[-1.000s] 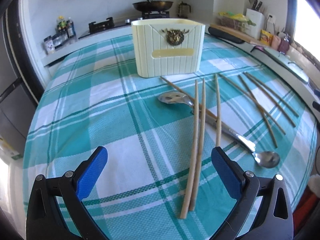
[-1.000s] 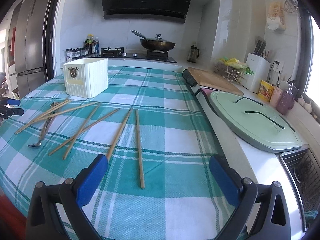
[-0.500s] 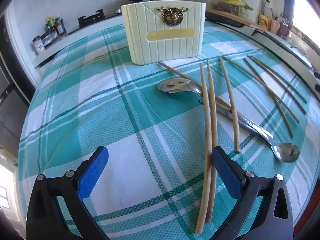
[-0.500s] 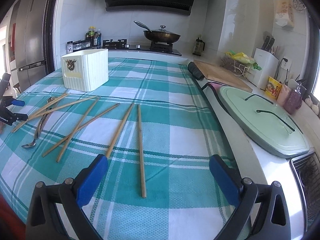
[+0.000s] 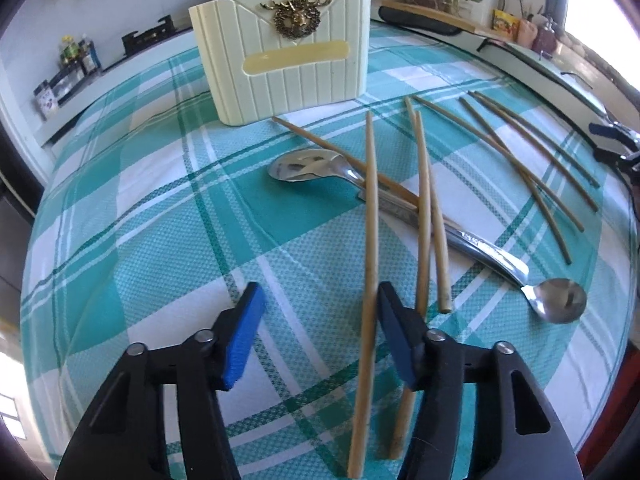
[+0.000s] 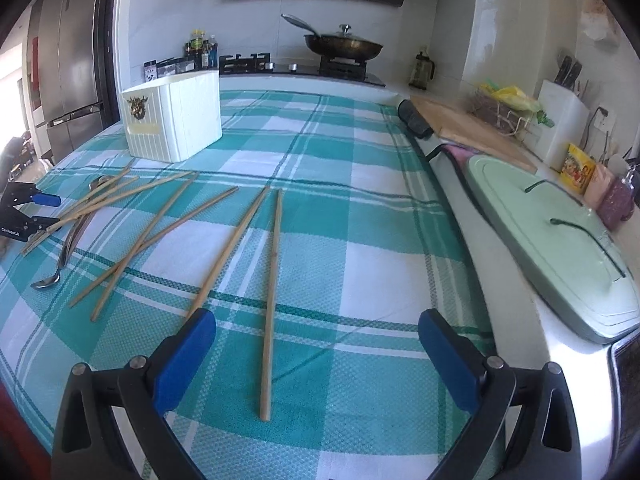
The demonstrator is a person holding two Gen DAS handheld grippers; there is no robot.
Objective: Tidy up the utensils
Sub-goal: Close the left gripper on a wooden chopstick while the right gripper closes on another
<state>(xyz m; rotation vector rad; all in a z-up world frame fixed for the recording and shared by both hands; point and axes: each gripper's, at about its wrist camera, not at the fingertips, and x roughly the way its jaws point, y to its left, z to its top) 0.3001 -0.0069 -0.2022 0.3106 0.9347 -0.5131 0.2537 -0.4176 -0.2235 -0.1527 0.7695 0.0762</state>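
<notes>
A cream utensil holder with a brass emblem stands at the far side of the checked cloth. In front of it lie several bamboo chopsticks and two steel spoons. My left gripper is closing low over the cloth. One chopstick runs between its pads against the right one, and the left pad is still clear of it. My right gripper stands wide open with a single chopstick lying between its fingers, untouched. Another chopstick ends by its left finger.
In the right wrist view the holder stands at the far left, with the left gripper below it. A pale green lid, a cutting board and a knife block line the right counter. A wok sits on the stove.
The left jaws have narrowed from wide open and come lower and closer to the chopsticks, one now lying between them. The right gripper has moved forward over the single chopstick.
</notes>
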